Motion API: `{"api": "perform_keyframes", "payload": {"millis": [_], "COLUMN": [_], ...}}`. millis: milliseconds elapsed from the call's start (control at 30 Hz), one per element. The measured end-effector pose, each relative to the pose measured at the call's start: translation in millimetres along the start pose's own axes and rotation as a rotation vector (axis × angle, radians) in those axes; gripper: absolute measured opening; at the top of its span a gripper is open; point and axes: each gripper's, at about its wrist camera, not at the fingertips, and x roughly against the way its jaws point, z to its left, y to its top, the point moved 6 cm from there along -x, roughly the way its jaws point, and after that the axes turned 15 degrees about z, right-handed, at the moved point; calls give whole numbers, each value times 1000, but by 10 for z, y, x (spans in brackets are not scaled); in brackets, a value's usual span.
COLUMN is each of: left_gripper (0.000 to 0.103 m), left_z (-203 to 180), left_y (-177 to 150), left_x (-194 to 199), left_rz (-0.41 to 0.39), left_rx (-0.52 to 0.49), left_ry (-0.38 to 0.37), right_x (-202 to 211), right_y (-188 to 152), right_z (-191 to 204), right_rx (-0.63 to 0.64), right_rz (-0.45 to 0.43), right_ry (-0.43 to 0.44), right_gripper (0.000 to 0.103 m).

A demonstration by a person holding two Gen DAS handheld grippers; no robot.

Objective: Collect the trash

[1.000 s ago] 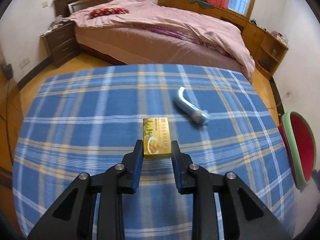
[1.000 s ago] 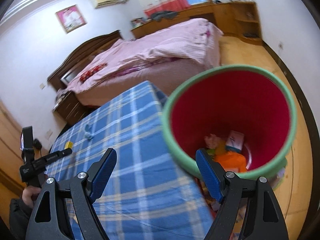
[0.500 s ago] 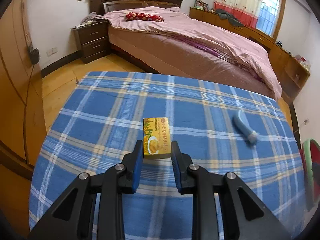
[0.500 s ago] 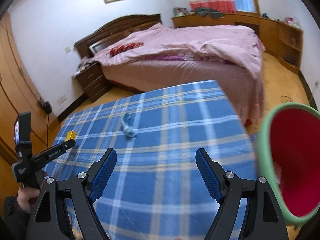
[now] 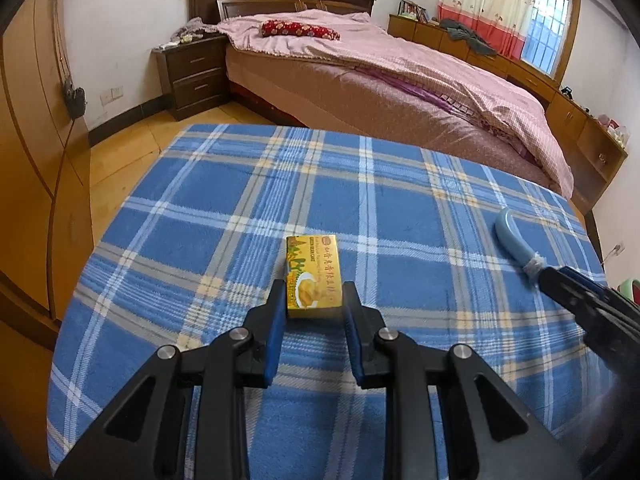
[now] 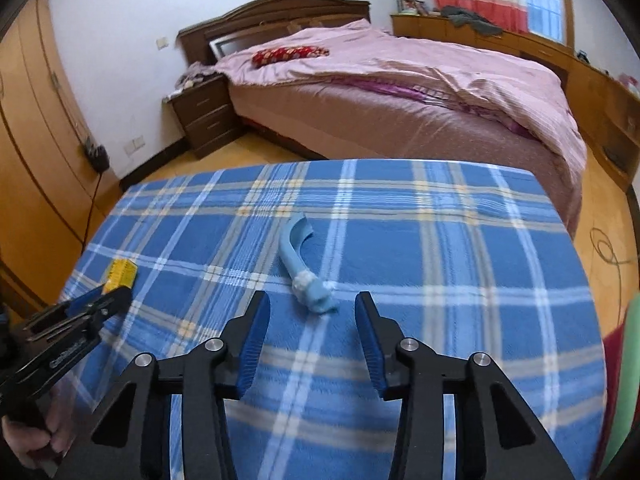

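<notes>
Trash: yellow cake box [image 5: 313, 278] and pale blue tube [image 6: 304, 268], both on the plaid tablecloth [image 5: 400, 216].
Left gripper [image 5: 313, 300]: blue pads clamped on the box's near end.
Right gripper [image 6: 312, 320]: jaws closing, pads clear of the tube lying between them toward 12 o'clock.
Bin [image 6: 624, 380]: at 3 o'clock.

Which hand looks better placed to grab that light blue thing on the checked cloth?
Right. The right gripper points at the blue item, jaws closing around empty air just short of it; the left gripper is clamped on the yellow box.
</notes>
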Motion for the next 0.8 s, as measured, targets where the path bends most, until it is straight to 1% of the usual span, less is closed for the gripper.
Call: {"api": "perform_keyframes", "payload": {"millis": [133,200,300,367,400,633,800], "left_gripper": [27,27,27,27,27,27,27], "left_z": [-5,-4,-12,-13,-12,-14,-35], "left_y": [-7,-6,-5,-7,-7,-2,-11], "left_x": [-11,-13,-9,-6,-5,4,12], "left_rz": [0,0,-1,-1,-1,-1,-1], "left_rx": [-4,-5,-5,-4,-4,-2,-7], "left_ry": [-4,-7,-12,-13,-14,-26,-40], "right_x": [-119,-168,-194,-199,-201,-154,63], "right_y": [62,86,101,101,103,66,-58], "right_z": [35,59,96,97,91,56,53], "right_rx": [17,23,38,38,34,11,14], "right_rz": [18,31,37,40,42,34,8], "right_ry": [4,18,29,30,28,49,52], "right_gripper": [42,39,30,21,19,16,16]}}
